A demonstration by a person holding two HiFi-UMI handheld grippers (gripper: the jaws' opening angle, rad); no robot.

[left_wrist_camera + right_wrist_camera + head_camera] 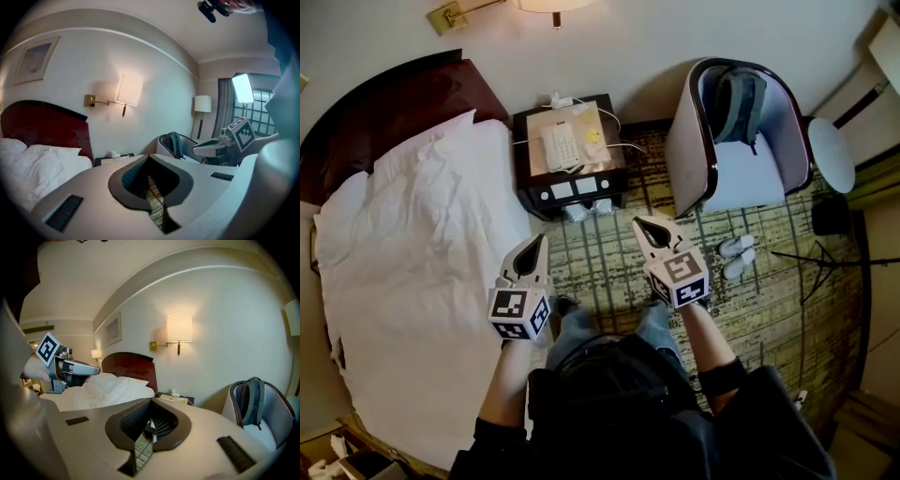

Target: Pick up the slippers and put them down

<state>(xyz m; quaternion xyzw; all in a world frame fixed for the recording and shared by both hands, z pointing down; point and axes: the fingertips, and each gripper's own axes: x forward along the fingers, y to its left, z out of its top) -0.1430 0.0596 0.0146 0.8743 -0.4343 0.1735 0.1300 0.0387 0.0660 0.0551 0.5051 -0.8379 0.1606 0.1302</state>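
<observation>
left gripper (536, 242) and right gripper (645, 228) held over the patterned carpet (600, 267), both jaws fully together, nothing in them. bed (422, 244) at left, nightstand (567, 150) ahead, then armchair (689, 150) with a backpack (739, 103). white slippers (737, 255) lie side by side on the carpet just before the armchair, apart from the right gripper.

We hold our white plastic two-jaw left gripper (538, 242) and matching right gripper (640, 225) side by side ahead of us, bare left forearm (508, 377) and right forearm (707, 334) outstretched, both tilted slightly downward, jaws closed on nothing.
</observation>
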